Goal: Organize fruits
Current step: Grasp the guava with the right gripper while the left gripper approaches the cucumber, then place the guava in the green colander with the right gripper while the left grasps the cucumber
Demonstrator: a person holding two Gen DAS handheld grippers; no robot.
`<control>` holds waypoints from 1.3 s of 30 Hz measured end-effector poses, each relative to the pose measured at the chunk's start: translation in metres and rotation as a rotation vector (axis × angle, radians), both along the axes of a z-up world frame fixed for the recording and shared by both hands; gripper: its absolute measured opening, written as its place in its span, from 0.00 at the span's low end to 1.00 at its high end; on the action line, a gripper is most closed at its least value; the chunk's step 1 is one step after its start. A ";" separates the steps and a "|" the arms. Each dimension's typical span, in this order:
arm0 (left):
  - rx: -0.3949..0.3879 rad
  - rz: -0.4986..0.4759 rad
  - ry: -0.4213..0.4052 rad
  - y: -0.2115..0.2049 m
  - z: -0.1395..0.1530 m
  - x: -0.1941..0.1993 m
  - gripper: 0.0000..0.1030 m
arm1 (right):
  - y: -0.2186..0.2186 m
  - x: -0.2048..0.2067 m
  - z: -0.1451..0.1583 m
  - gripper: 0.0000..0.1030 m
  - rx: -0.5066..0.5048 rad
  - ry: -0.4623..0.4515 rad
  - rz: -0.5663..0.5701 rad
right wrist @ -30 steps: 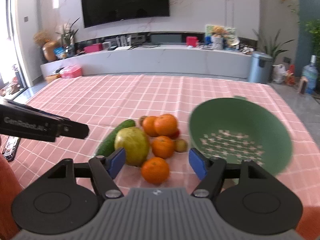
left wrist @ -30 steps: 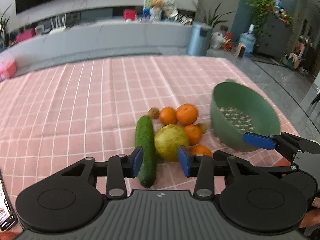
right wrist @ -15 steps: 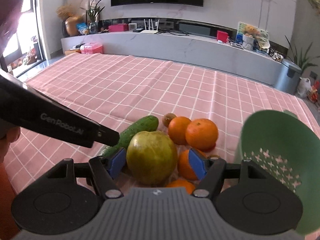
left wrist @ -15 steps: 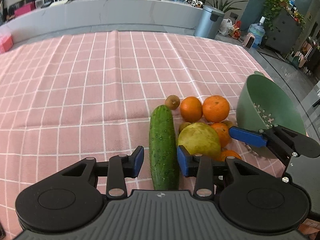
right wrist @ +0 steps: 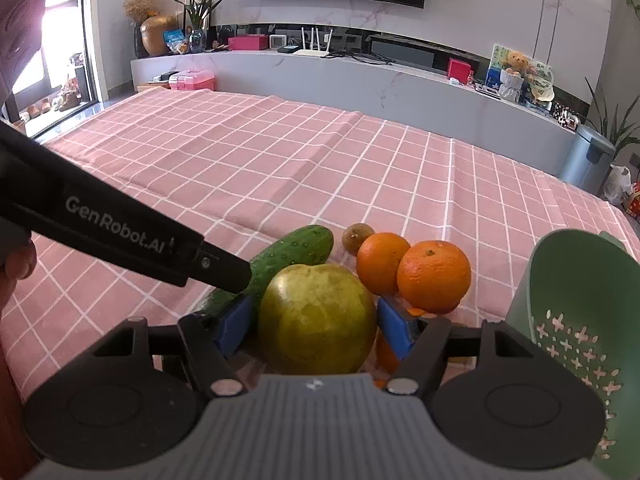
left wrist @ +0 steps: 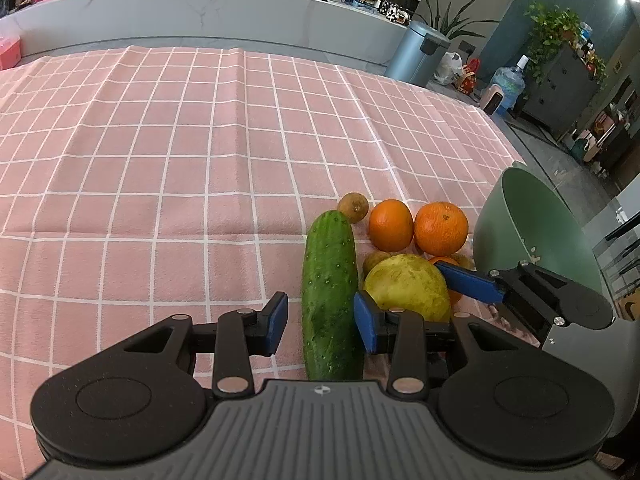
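A: Left gripper [left wrist: 320,322]?
B: Part open, straddling the cucumber [left wrist: 330,292]; holding nothing.
A: Right gripper [right wrist: 316,326]?
B: Jaws just closing around the green apple [right wrist: 316,316]; contact unclear. Probably bound for the green colander [right wrist: 580,320].

On the worktop [left wrist: 160,184] a cucumber [left wrist: 330,292] is laid left of a pear [left wrist: 406,286]. Behind the pear two oranges [left wrist: 418,226] are set side by side, a kiwi [left wrist: 353,208] to their left. A colander [left wrist: 532,232] is tilted right of the fruit.
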State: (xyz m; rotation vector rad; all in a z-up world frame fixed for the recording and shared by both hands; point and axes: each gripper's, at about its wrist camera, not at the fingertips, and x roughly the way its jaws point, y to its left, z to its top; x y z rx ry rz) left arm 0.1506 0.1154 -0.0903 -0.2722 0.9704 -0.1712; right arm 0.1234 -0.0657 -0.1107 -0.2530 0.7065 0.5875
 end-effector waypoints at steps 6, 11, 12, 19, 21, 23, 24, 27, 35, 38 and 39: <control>-0.002 0.010 -0.002 0.002 0.001 0.000 0.47 | -0.006 -0.003 0.005 0.59 0.014 0.017 -0.015; 0.019 0.000 0.010 -0.004 0.002 0.003 0.53 | -0.023 -0.012 0.021 0.59 0.049 0.022 -0.049; 0.023 -0.005 0.014 -0.007 0.002 0.005 0.54 | -0.028 -0.015 0.027 0.59 0.057 0.021 -0.057; 0.080 -0.040 0.048 -0.026 -0.003 0.016 0.56 | -0.062 -0.034 0.057 0.59 0.078 -0.032 -0.108; 0.094 -0.037 0.057 -0.031 -0.006 0.020 0.56 | -0.077 -0.035 0.067 0.59 0.095 -0.050 -0.139; 0.107 -0.037 0.068 -0.035 -0.009 0.024 0.56 | -0.091 -0.033 0.075 0.59 0.110 -0.065 -0.170; 0.112 -0.037 0.070 -0.038 -0.010 0.026 0.56 | -0.098 -0.032 0.079 0.59 0.111 -0.073 -0.186; 0.133 -0.033 0.086 -0.044 -0.012 0.030 0.52 | -0.116 -0.024 0.082 0.59 0.075 -0.096 -0.232; 0.141 -0.001 0.112 -0.045 -0.018 0.031 0.40 | -0.166 0.031 0.067 0.59 0.013 0.029 -0.349; 0.126 0.020 0.104 -0.042 -0.017 0.029 0.40 | -0.178 0.051 0.057 0.59 -0.005 0.078 -0.364; 0.123 0.026 0.104 -0.042 -0.017 0.027 0.40 | -0.179 0.057 0.054 0.59 -0.020 0.091 -0.362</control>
